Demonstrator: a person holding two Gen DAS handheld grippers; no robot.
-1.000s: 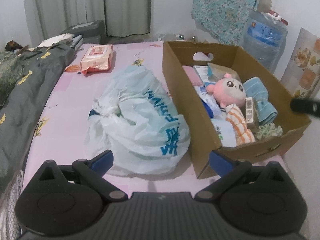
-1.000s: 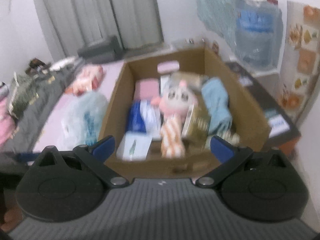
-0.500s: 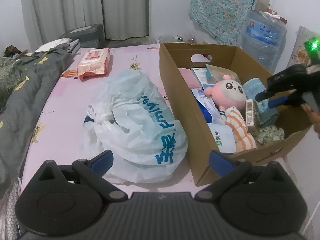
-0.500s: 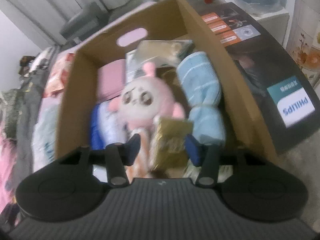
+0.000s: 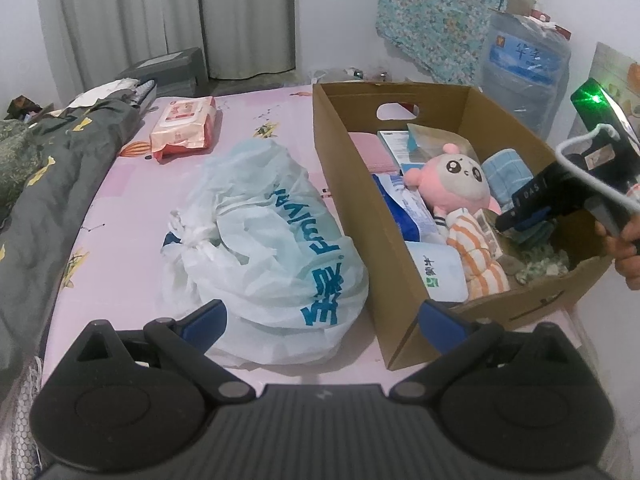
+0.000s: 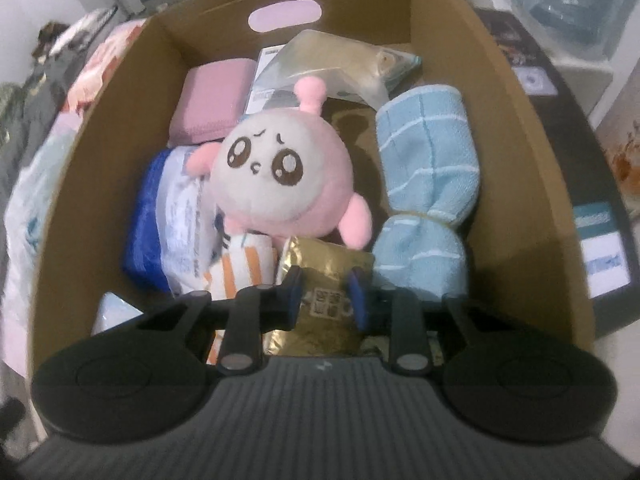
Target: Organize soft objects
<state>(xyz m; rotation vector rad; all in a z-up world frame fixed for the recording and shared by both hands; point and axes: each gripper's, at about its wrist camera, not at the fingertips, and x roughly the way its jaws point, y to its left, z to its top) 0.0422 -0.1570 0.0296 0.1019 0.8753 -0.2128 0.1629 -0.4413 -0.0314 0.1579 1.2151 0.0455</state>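
A cardboard box (image 5: 360,200) (image 6: 520,160) on the pink bed holds a pink plush toy (image 5: 452,184) (image 6: 280,176), a rolled blue towel (image 5: 506,172) (image 6: 428,168), an orange-striped cloth (image 5: 476,260) (image 6: 236,268), a folded pink cloth (image 6: 212,104) and a gold packet (image 6: 328,260). My right gripper (image 6: 325,284) (image 5: 520,220) reaches down into the box. Its jaws are closing, and the pads pinch the gold packet between them. My left gripper (image 5: 322,322) hangs open over the bed, just short of a white plastic bag (image 5: 264,240), with nothing between its fingers.
A pack of wipes (image 5: 184,126) lies further up the bed. A dark blanket (image 5: 52,176) covers the left side. A wrapped water bottle (image 5: 524,68) stands behind the box. A person's hand (image 5: 628,252) holds the right gripper at the box's right edge.
The right gripper came down into the box from above its near end, and its wide jaws narrowed onto the gold packet. The left gripper stayed nearly still.
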